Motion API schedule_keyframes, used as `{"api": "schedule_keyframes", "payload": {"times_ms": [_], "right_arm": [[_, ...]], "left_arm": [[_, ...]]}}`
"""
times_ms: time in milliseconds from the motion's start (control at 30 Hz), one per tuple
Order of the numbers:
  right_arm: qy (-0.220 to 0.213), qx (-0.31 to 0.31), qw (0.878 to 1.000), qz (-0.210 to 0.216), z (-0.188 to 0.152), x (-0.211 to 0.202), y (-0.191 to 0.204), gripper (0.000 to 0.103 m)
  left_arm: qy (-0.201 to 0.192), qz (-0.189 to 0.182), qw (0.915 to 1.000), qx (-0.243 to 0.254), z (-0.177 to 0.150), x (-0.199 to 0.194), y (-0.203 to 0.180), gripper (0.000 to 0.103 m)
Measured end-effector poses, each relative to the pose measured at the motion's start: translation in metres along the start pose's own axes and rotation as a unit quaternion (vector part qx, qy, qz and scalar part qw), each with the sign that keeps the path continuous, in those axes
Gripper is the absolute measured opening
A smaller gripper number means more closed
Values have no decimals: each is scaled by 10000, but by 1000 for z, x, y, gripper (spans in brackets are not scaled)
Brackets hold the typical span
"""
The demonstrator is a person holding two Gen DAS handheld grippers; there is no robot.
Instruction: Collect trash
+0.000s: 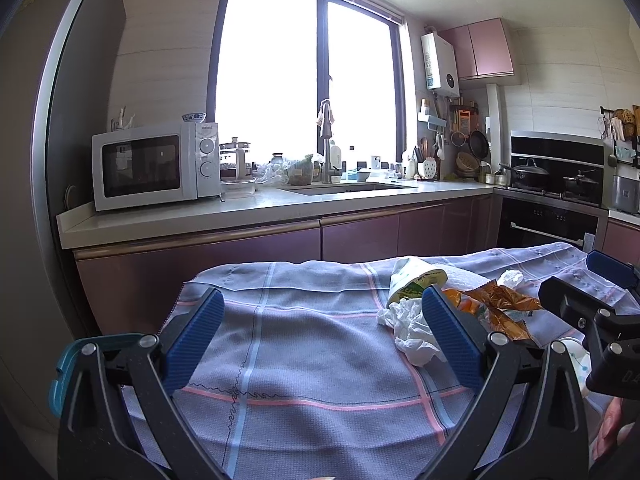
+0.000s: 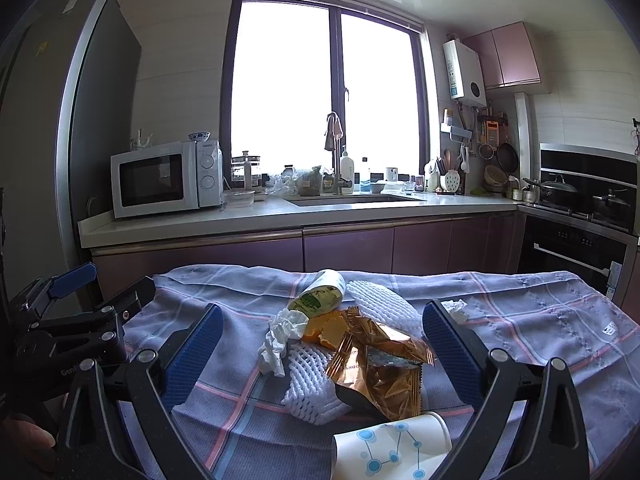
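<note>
A pile of trash lies on a blue checked tablecloth [image 2: 540, 320]: a tipped green-and-white paper cup [image 2: 320, 296], crumpled white tissue [image 2: 280, 340], orange peel [image 2: 326, 330], a gold foil wrapper [image 2: 380, 364], white foam fruit nets [image 2: 312, 384] and a paper cup with blue dots [image 2: 392, 452] lying on its side. My right gripper [image 2: 320, 348] is open, its jaws standing either side of the pile. My left gripper [image 1: 320, 336] is open over bare cloth left of the pile; its right finger [image 1: 452, 340] is beside the tissue [image 1: 412, 328]. The cup [image 1: 416, 280] and wrapper [image 1: 504, 308] show there too.
A small tissue scrap [image 2: 456, 306] lies on the cloth to the right. Behind the table runs a kitchen counter [image 2: 240, 220] with a microwave [image 2: 164, 178] and sink [image 2: 348, 200], and a stove with pots [image 2: 580, 200] at right. A teal lidded box [image 1: 72, 364] sits at the table's left edge.
</note>
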State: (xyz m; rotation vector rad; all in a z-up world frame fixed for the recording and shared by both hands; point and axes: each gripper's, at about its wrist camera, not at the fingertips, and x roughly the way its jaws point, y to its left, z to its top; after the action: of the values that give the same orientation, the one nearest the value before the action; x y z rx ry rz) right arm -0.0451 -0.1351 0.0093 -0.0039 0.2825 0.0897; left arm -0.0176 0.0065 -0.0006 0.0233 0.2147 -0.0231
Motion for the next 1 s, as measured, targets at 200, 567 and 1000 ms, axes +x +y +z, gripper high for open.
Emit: {"api": "schedule_keyframes", "payload": {"times_ms": [200, 567, 1000], "right_arm": [[-4, 22, 10000, -21, 1, 1, 0, 96], [-30, 63, 10000, -45, 0, 2, -4, 96], [-25, 64, 10000, -47, -1, 2, -4, 96]], "left_arm": [[-84, 10, 10000, -6, 1, -3, 0, 97], [-121, 12, 9999, -11, 1, -5, -1, 97], [-142, 28, 9999, 4, 1, -9, 1, 97]]}}
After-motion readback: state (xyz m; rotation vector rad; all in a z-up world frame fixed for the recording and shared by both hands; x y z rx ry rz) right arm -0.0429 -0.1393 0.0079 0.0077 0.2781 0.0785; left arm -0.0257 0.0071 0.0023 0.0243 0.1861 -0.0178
